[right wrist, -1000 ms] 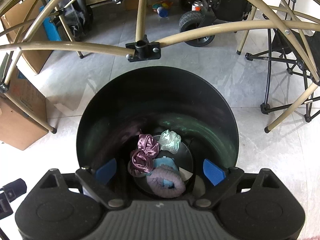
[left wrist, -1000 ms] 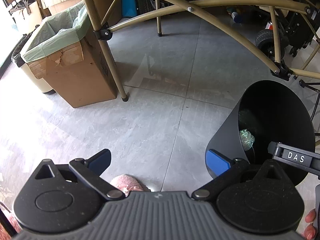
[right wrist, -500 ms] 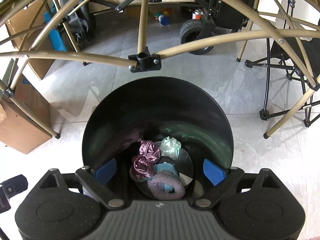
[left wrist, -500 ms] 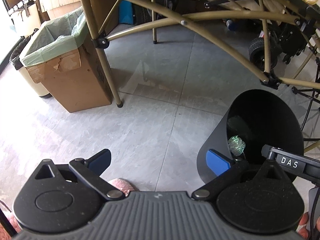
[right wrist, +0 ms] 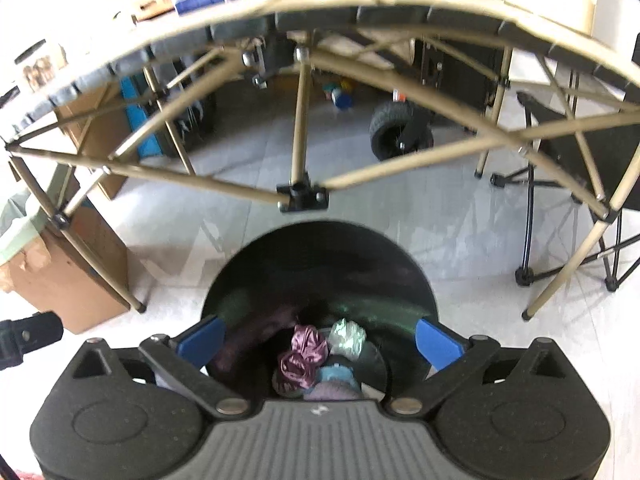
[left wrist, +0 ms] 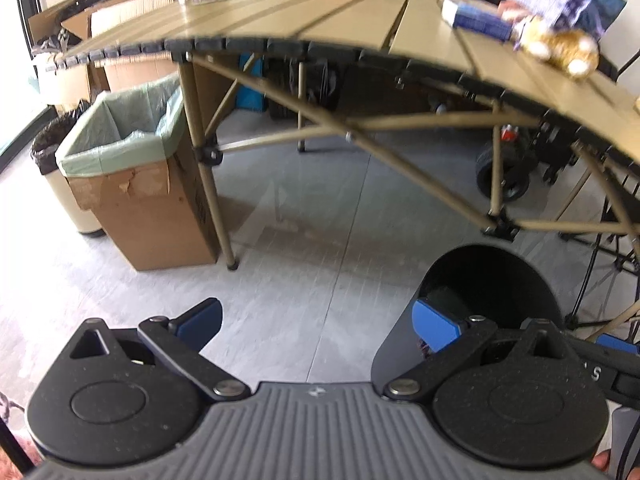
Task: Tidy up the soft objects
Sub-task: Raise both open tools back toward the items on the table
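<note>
A black round bin stands on the floor under the table's front edge. Inside it lie a mauve satin scrunchie, a pale green scrunchie and a lilac-and-blue knitted piece. My right gripper hovers above the bin's mouth, open, with nothing between its blue pads. My left gripper is open and empty over the bare floor, left of the same bin. On the tabletop at the right lies a tan plush toy beside a purple cloth.
A folding table with tan cross-braced legs spans the view above. A cardboard box lined with a green bag stands at the left. A black wheel and a folding chair frame lie behind.
Both grippers have risen and tilted up: the tabletop and its plush toy have come into view, and the bin sits lower and smaller. Both stay open and empty.
</note>
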